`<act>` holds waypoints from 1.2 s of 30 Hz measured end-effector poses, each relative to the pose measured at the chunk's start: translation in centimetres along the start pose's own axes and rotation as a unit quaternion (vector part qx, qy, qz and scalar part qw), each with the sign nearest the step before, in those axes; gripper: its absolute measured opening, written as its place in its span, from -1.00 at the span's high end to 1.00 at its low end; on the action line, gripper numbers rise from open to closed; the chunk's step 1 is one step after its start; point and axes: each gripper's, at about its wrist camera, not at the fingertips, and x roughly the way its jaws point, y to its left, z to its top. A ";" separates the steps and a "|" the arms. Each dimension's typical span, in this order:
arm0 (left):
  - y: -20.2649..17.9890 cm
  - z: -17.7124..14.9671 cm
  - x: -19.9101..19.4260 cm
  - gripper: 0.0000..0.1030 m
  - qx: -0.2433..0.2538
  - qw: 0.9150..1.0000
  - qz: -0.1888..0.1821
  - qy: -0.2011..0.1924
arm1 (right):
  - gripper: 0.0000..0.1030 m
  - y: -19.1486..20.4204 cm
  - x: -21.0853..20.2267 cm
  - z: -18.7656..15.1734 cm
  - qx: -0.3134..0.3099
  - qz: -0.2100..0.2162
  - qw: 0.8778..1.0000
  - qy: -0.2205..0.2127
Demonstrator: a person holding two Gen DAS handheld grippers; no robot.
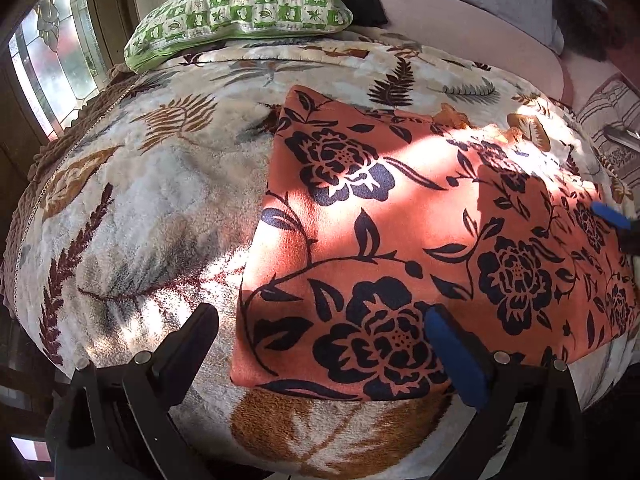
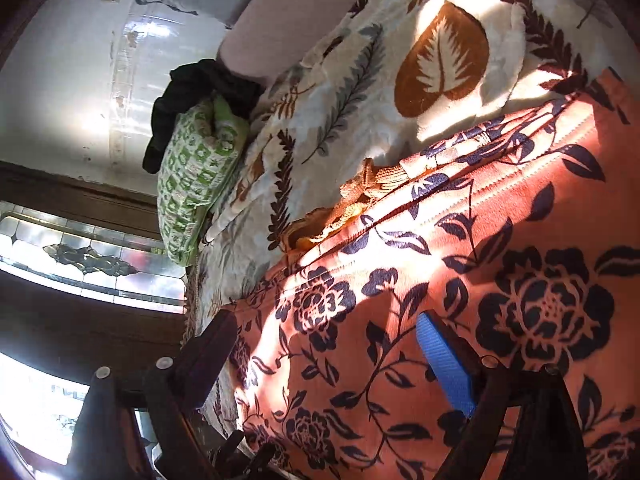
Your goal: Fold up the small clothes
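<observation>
Both spread and empty, my left hand-held gripper (image 1: pixel 320 344) straddles the near corner of the orange floral garment (image 1: pixel 400 240) lying flat on the bed's leaf-print blanket (image 1: pixel 140 200), while my right hand-held gripper (image 2: pixel 324 356) hovers over its opposite side, seemingly placed for a fold.

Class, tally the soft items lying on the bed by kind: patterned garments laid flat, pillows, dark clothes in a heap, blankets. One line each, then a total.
Orange floral garment: 1
Green checked pillow: 1
Dark heaped clothing: 1
Leaf-print blanket: 1
Total: 4
</observation>
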 end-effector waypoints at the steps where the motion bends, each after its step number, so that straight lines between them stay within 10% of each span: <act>1: -0.1 0.1 -0.5 -1.00 -0.007 1.000 -0.005 -0.010 | -0.80 -0.2 -1.8 -1.7 -0.001 0.014 1.000 -0.012; 9: -4.0 0.2 -2.8 -1.00 0.021 0.999 -0.023 -0.040 | -0.82 -12.4 -11.1 -14.7 0.159 0.021 0.985 -0.070; 18: -8.7 -0.2 -3.4 -1.00 0.058 0.997 -0.035 -0.039 | -0.82 -16.7 -12.9 -10.8 0.240 0.044 0.962 -0.122; 36: -11.2 1.2 -0.3 -1.00 0.080 0.996 -0.017 -0.024 | -0.19 -15.7 -11.8 -8.0 0.174 -0.009 0.974 -0.145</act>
